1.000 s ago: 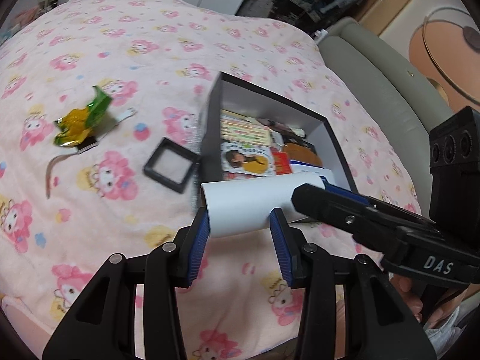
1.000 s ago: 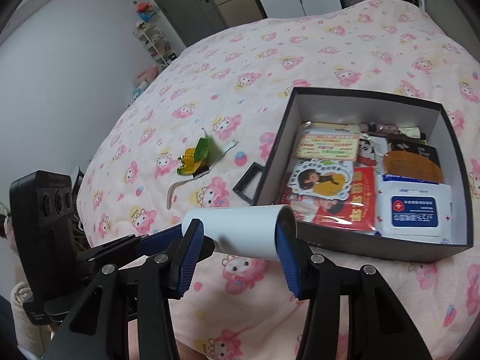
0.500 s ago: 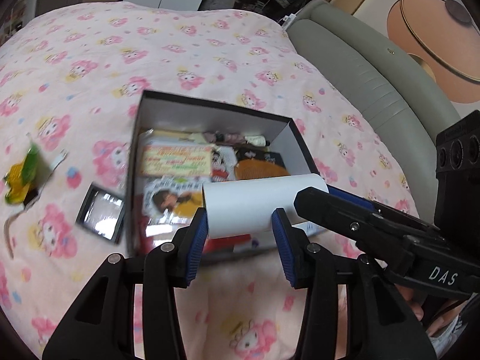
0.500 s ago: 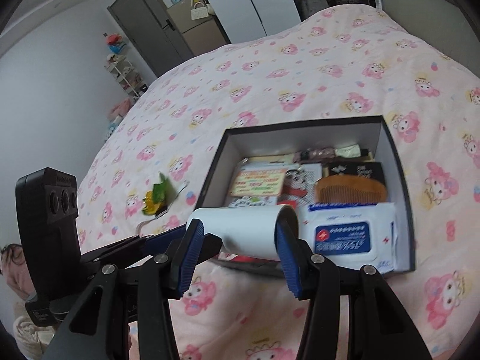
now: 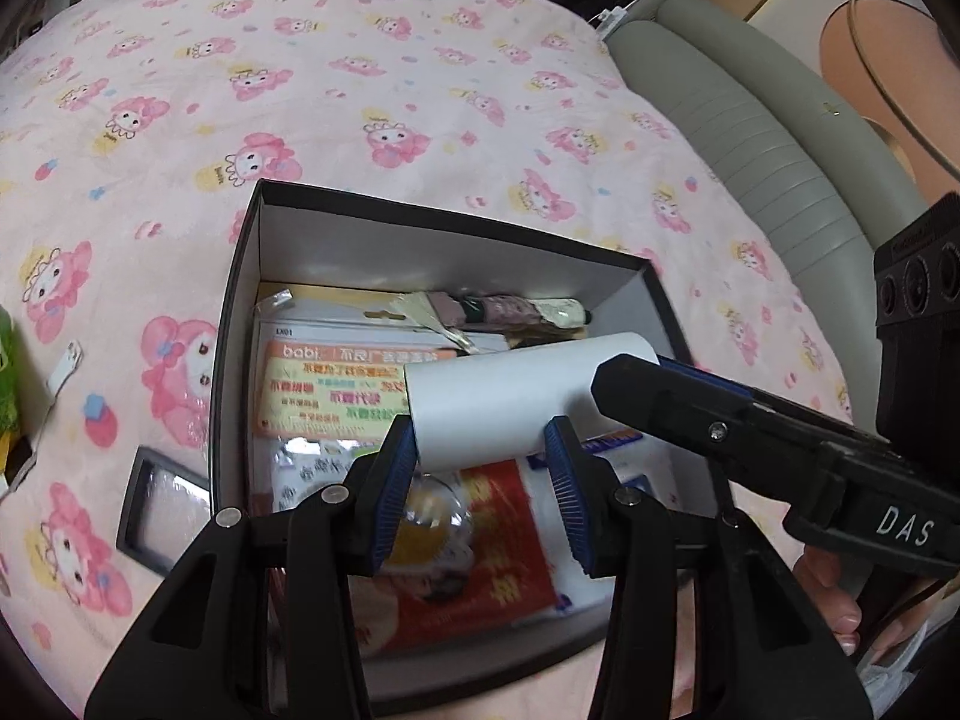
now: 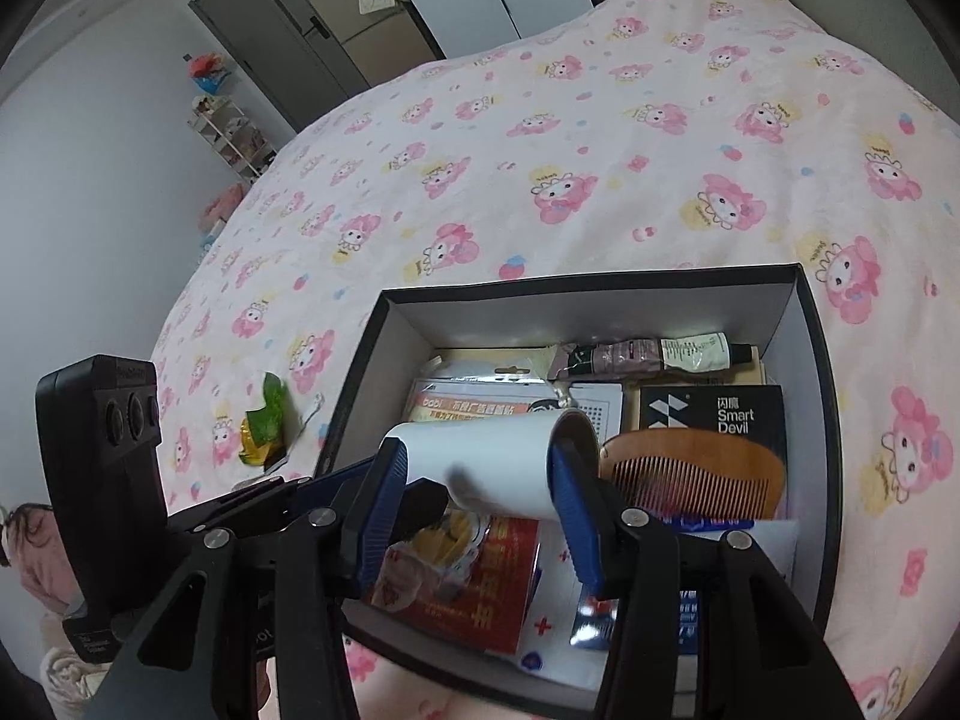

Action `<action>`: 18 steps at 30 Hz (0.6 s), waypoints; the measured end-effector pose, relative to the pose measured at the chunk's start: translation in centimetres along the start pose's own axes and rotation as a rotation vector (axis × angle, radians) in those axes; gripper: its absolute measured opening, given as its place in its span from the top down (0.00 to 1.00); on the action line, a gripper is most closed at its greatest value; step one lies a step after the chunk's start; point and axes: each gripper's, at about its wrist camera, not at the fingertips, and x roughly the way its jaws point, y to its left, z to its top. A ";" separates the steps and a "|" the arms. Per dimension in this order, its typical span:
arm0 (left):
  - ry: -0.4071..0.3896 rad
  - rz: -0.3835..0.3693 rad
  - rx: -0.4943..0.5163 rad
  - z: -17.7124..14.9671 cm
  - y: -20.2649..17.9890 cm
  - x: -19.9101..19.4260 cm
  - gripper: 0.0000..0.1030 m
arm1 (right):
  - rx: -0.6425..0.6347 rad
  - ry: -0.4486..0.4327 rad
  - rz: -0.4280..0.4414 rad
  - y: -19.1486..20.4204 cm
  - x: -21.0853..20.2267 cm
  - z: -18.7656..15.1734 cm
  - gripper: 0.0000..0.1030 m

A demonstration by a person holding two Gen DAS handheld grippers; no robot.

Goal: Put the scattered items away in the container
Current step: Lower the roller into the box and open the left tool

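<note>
A white paper roll (image 5: 510,396) is held between both grippers, one at each end, over the open black box (image 5: 420,222). My left gripper (image 5: 480,468) is shut on its near end. My right gripper (image 6: 480,480) is shut on the roll (image 6: 498,456) at its open end. The box (image 6: 600,282) holds packets, a wooden comb (image 6: 690,468), a tube (image 6: 660,354), a black carton and a wipes pack. On the bed left of the box lie a small black frame (image 5: 162,498) and a green-yellow wrapper (image 6: 264,420).
The pink patterned bedspread (image 5: 360,90) covers the bed. A grey padded headboard (image 5: 750,138) runs along the right in the left wrist view. A wall, doors and shelves stand beyond the bed's far edge (image 6: 270,60) in the right wrist view.
Both grippers carried the roll from in front of the box to over its inside. The box now fills the lower middle of both views; the frame and wrapper shifted to the left.
</note>
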 end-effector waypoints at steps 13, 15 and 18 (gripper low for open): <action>0.050 0.214 0.034 3.0 1.6 2.6 0.57 | 0.100 0.092 0.021 -1.5 6.6 2.7 0.56; 0.002 0.273 0.078 2.7 1.2 1.7 0.55 | 0.100 0.096 0.012 -1.7 6.9 2.5 0.56; -0.025 0.291 0.075 2.4 1.5 0.6 0.54 | 0.041 0.034 -0.044 -1.1 5.7 2.3 0.56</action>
